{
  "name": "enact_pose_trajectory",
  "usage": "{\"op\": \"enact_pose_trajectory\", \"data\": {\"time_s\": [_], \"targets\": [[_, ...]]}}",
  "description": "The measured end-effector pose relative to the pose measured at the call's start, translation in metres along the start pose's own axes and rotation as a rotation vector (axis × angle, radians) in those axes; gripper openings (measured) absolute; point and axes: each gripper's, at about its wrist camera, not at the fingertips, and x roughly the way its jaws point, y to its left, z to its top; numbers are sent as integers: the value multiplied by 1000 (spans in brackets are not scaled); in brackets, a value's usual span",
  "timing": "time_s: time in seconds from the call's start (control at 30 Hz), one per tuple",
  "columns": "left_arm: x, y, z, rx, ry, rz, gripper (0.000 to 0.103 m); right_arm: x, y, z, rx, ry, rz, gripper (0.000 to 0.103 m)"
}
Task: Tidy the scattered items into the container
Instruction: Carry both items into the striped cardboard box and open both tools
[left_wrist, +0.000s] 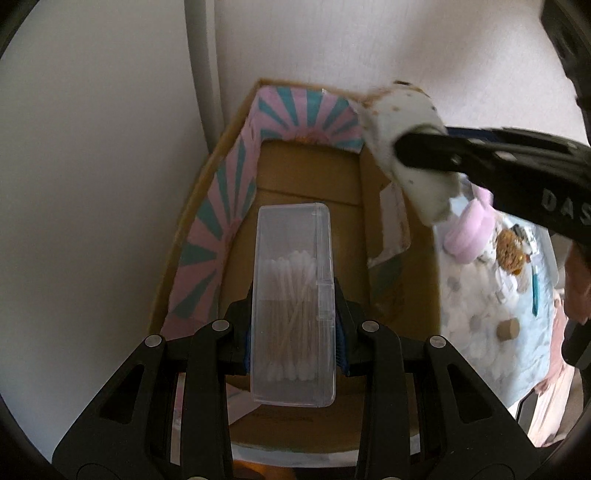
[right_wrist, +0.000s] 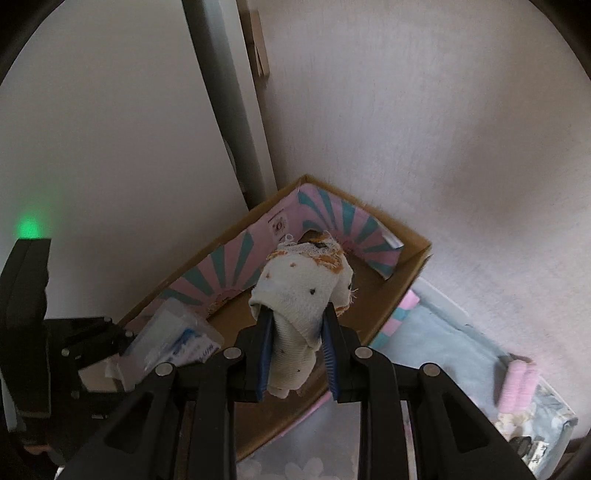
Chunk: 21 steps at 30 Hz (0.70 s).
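**A:** Left wrist cam has the left gripper (left_wrist: 293, 325) clamped on a clear plastic case of cotton swabs (left_wrist: 293, 295), held over the open cardboard box (left_wrist: 310, 173). Box has that pink and teal sunburst lining. The case hides a good bit of the box floor, and its near end covers the fingertips.

**B:** And the other one? Right wrist cam shows the right gripper (right_wrist: 298, 332) pinching a rolled white sock (right_wrist: 303, 295) with small dots and an orange frayed cuff, up above the box (right_wrist: 413, 273).

**A:** Yep, the sock (left_wrist: 402, 147) is blurry from the left side though. Past the box's right wall there's a pale blue cloth (left_wrist: 491, 317) with a pink fuzzy thing (left_wrist: 469, 229) and small bits I can't make out.

**B:** Same here, the pink thing (right_wrist: 521, 380) is near the frame edge, too smeared to name.
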Motion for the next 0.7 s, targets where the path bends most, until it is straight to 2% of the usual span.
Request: {"op": "enact_pose_trajectory", "data": {"time_s": [0.2, 0.27, 0.33, 0.37, 0.4, 0.43, 0.47, 0.5, 0.53, 0.7], "targets": [[10, -8, -1, 27, 11, -5, 29, 10, -2, 2, 18, 19, 7, 23], [11, -10, 1, 40, 19, -19, 29, 11, -3, 4, 23, 18, 35, 25], [11, -7, 4, 35, 30, -39, 30, 8, -9, 4, 23, 36, 62, 40], [12, -8, 5, 26, 47, -36, 33, 7, -10, 5, 24, 42, 61, 55], [12, -9, 7, 27, 48, -27, 36, 3, -11, 6, 30, 31, 53, 61], [10, -9, 8, 33, 42, -12, 59, -3, -13, 7, 42, 13, 50, 61], [8, -10, 8, 37, 38, 1, 103, -6, -15, 8, 51, 4, 51, 61], [5, -10, 9, 43, 28, 16, 100, -13, -19, 8, 64, -8, 52, 61], [1, -11, 8, 49, 12, 22, 103, -18, -20, 7, 71, -14, 48, 61], [-8, -16, 12, 67, -8, 51, 103, -36, -23, 1, 65, -42, 3, 62]]}}
